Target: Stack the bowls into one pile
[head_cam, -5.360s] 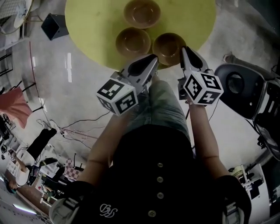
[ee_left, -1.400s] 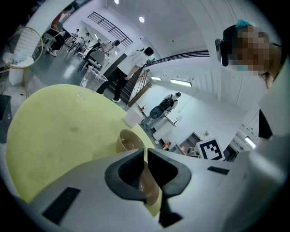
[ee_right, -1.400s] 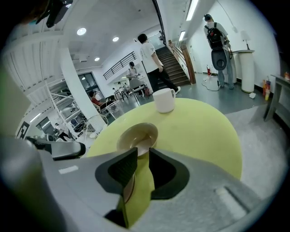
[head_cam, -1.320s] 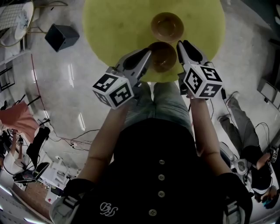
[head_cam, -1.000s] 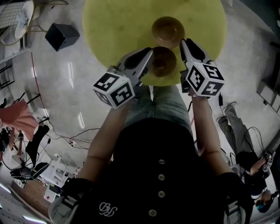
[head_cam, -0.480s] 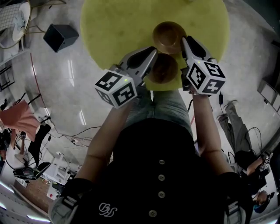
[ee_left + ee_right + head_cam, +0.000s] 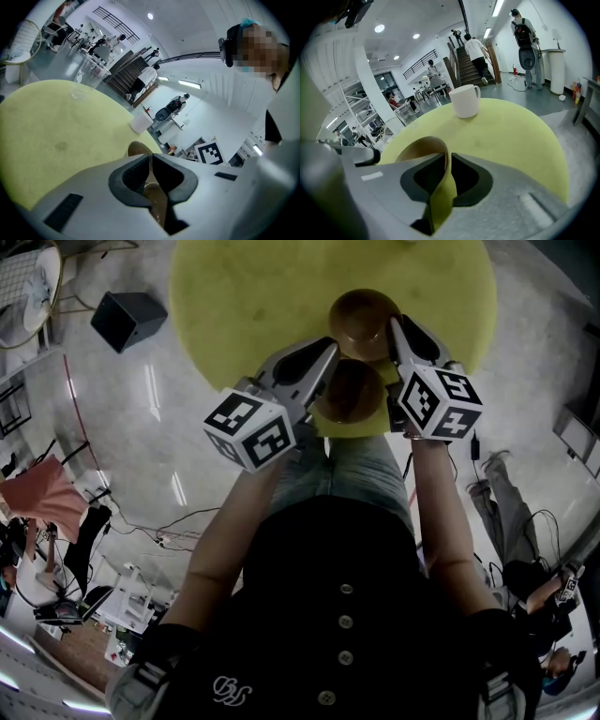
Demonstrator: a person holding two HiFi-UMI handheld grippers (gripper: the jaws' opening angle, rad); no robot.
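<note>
Two brown bowls show on the round yellow table (image 7: pixel 253 296) in the head view. The near bowl (image 7: pixel 349 392) overlaps the table's front edge. My left gripper (image 7: pixel 326 349) is at its left rim. In the left gripper view, that gripper (image 7: pixel 151 157) is shut on a brown bowl rim (image 7: pixel 157 202), with another bowl's rim (image 7: pixel 137 149) just beyond. The far bowl (image 7: pixel 364 320) sits right behind the near one. My right gripper (image 7: pixel 397 326) is at its right rim. In the right gripper view, this gripper (image 7: pixel 448 157) is shut on a thin rim, and the bowl (image 7: pixel 419 146) curves off to the left.
A white mug (image 7: pixel 466 101) stands at the table's far side, and it also shows as a white mug (image 7: pixel 140 124) in the left gripper view. A black box (image 7: pixel 129 320) sits on the floor left of the table. People stand and walk in the hall beyond.
Three separate bowls lay on the table 5.4 s ago; only two shapes show now. Over the last second both bowls and grippers slid toward the front edge in the view.
</note>
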